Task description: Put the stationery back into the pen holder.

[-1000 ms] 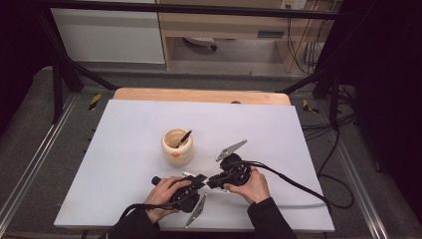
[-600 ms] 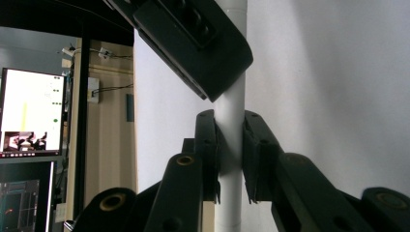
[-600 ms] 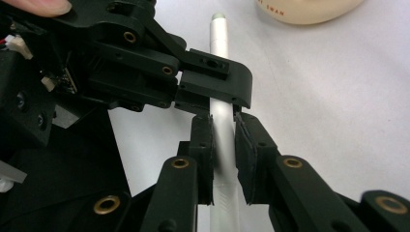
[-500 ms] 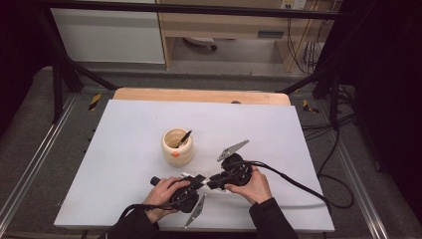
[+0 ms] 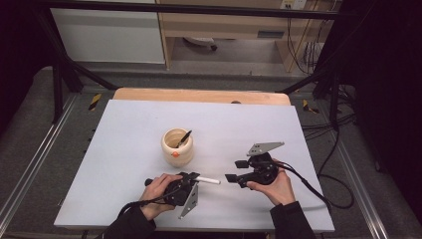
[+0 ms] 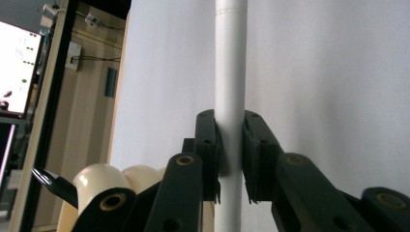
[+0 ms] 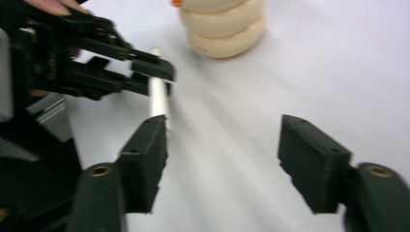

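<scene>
My left gripper is shut on a white pen that points right, level over the white table. In the left gripper view the pen runs up between the two pressed pads. My right gripper sits a little to the right of the pen's tip, clear of it. Its jaws have just been opening and stand apart with nothing between them. From there the left gripper and pen show at the left. A cream ribbed cup holds a black pen.
The cup stands behind both grippers near the table's middle, also at the lower left of the left gripper view as the cup. A wooden strip borders the far edge. Cables trail off to the right.
The right gripper let go of the pen, opened its jaws and drew back to the right. The left gripper kept its hold on the pen and stayed put.
</scene>
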Demonstrator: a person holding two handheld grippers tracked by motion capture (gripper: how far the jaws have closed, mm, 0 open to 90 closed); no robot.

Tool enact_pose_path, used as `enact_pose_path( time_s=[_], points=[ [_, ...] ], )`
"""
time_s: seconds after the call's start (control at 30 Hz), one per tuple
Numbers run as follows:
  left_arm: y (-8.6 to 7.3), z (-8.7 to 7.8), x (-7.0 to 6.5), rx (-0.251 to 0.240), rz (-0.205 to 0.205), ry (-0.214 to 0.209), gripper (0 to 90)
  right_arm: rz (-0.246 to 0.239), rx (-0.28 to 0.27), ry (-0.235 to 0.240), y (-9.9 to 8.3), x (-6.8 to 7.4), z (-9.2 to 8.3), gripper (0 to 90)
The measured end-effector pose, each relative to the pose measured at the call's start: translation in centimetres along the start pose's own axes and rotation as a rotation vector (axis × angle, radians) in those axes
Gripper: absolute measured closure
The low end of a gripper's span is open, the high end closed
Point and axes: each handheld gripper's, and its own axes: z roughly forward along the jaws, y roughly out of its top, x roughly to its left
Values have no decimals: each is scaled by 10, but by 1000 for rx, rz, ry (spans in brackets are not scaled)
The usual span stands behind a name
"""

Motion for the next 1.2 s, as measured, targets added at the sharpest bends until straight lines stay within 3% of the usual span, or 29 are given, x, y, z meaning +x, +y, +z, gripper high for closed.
enact_pose_path(
  time_s=[0.17, 0.4, 0.5, 0.77, 1.0, 1.2],
  points=[
    [-4, -1, 3, 7, -69, -17, 776, 39, -31, -61, -16, -14, -6, 185],
    [-9, -4, 9, -2, -187, -36, 776, 57, -7, -132, -36, -29, -7, 76],
    [-11, -6, 11, -27, -264, -43, 777, 70, -18, -154, -44, -34, -7, 53],
    [-17, -13, 20, -56, -407, -55, 777, 87, -49, -205, -60, -47, -13, 18],
    [-22, -20, 27, -93, -543, -62, 776, 94, -56, -200, -71, -55, -17, 7],
    [-25, -25, 32, -131, -620, -65, 777, 89, -32, -194, -79, -58, -17, 6]
  ],
)
